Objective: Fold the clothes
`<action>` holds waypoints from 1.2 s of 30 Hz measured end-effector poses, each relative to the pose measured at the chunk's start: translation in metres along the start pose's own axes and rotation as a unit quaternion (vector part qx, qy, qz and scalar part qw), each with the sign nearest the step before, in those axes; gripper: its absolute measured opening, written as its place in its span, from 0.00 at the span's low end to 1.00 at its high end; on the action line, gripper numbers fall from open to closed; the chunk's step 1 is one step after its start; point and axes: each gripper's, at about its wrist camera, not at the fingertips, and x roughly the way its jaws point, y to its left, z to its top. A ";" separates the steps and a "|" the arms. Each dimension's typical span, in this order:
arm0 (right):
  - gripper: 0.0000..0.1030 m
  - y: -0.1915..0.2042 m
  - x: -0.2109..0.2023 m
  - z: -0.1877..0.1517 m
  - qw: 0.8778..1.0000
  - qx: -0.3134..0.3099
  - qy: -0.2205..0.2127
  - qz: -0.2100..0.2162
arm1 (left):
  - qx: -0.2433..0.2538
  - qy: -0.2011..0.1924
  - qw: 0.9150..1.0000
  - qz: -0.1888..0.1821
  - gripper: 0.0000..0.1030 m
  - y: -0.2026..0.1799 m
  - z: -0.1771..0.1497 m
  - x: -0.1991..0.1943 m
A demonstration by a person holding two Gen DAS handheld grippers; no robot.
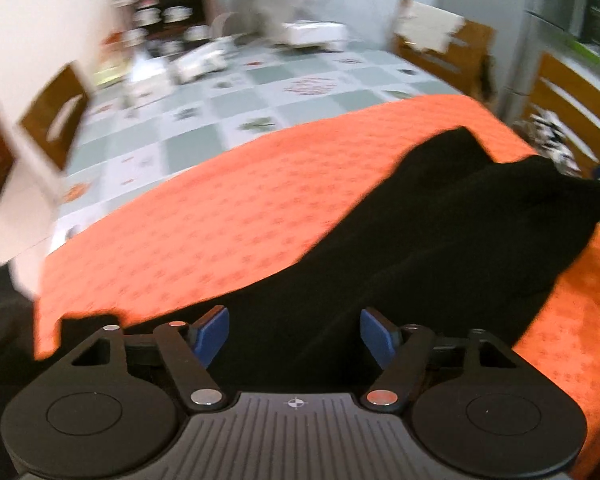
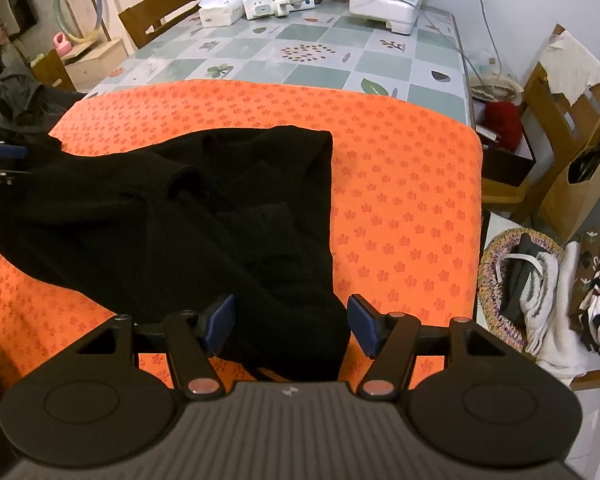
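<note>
A black garment lies crumpled on the orange patterned cloth that covers the near end of the table. Its near right corner sits between the blue pads of my right gripper, which stands open over it without pinching it. In the left wrist view the same black garment stretches from the gripper toward the far right. My left gripper is open above its near end, pads well apart. One blue pad of the left gripper shows at the left edge of the right wrist view.
Beyond the orange cloth, the checked tablecloth carries a tissue box, a power strip and a white appliance. Wooden chairs flank the table. To its right, a woven basket of clothes stands on the floor.
</note>
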 end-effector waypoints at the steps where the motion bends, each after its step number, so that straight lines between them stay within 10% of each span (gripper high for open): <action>1: 0.66 0.000 -0.001 -0.001 1.000 0.002 0.000 0.000 | 0.011 0.003 1.000 -0.013 0.66 -0.004 0.003 0.006; 14: 0.66 -0.009 -0.005 -0.015 0.999 0.047 -0.004 0.000 | 0.125 0.059 0.982 -0.132 0.47 -0.039 0.026 0.049; 19: 0.66 -0.013 -0.014 -0.015 0.998 0.067 -0.019 0.011 | 0.125 0.053 0.984 -0.118 0.15 -0.044 0.010 0.044; 29: 0.66 -0.068 0.007 -0.035 0.959 0.260 -0.018 0.112 | 0.070 -0.011 0.996 -0.054 0.09 -0.049 -0.016 -0.033; 33: 0.15 -0.069 0.030 -0.050 0.936 0.302 0.027 0.178 | 0.051 -0.001 0.998 -0.042 0.09 -0.055 -0.033 -0.054; 36: 0.10 -0.061 0.031 -0.060 0.925 0.313 0.046 0.209 | 0.055 0.019 0.998 -0.039 0.09 -0.062 -0.050 -0.066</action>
